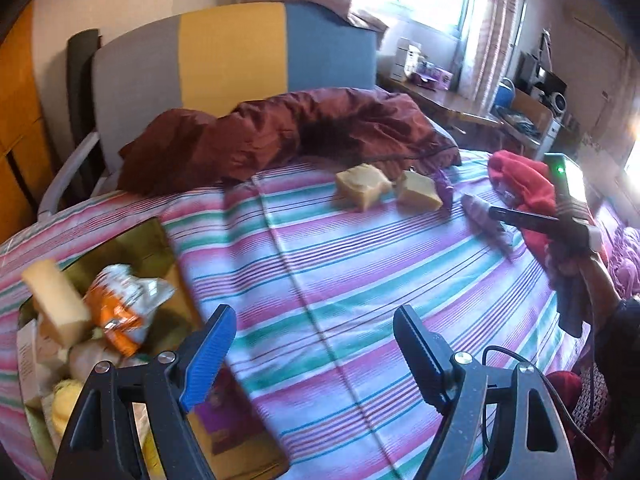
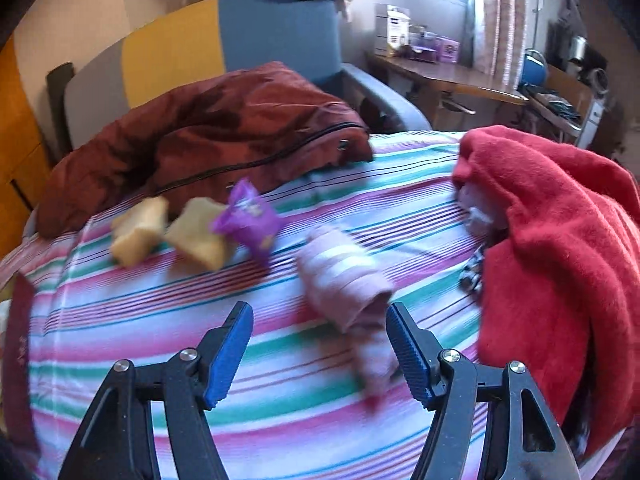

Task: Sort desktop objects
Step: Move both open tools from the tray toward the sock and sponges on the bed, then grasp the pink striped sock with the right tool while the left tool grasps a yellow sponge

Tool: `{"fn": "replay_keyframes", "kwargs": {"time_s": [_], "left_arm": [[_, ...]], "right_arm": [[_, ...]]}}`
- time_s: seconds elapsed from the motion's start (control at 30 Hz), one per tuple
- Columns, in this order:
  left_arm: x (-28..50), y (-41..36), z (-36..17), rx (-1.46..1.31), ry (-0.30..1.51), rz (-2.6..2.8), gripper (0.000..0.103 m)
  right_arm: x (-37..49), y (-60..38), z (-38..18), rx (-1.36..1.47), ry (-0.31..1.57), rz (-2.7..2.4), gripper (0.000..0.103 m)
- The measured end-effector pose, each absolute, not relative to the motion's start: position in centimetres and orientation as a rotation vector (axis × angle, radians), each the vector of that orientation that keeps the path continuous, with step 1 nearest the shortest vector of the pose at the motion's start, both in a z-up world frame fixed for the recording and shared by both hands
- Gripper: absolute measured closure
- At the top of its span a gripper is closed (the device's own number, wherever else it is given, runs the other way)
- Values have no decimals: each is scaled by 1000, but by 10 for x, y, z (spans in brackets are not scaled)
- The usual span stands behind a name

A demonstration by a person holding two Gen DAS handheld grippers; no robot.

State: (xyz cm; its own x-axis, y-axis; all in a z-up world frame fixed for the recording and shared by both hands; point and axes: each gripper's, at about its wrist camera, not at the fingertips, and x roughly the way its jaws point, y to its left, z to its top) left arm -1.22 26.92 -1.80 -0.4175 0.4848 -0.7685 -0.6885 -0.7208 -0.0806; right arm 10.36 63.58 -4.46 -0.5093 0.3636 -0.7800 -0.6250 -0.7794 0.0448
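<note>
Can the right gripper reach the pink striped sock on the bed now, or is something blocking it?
Probably yes. The right gripper is open and empty, and the pink striped sock lies just ahead on the striped sheet, nothing lying over it; the red garment sits beside it.

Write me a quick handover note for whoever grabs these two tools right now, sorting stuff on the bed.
Left tool: open, empty, beside the box.
Right tool: open, empty, the striped sock just beyond its right finger.
Done: box already holds a yellow block and an orange packet, among other items.
Left on the striped sheet: two yellow blocks, purple packet, the sock.
Red garment lies at the right.
</note>
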Motion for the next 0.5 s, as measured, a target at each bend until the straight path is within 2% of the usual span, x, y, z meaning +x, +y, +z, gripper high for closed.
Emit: {"fn": "replay_keyframes", "kwargs": {"time_s": [0.23,0.27,0.3,0.4,0.5], "left_arm": [[-19,325,-18,-1009,402,2086,21],[-20,335,-18,-1001,411,2069,22],[-20,343,-18,-993,416,2055,22],[-19,372,-19,-955,439,2009,22],[-21,395,-21,-938,435,1968,23]], "right_arm": [[95,664,-69,-1125,429,2244,34],[94,666,-72,-1141,428,2245,36],[94,666,-74,-1149,429,2250,46],[89,665,-78,-1187,411,2254,60],[88,664,-77,-1196,410,2261,64]]}}
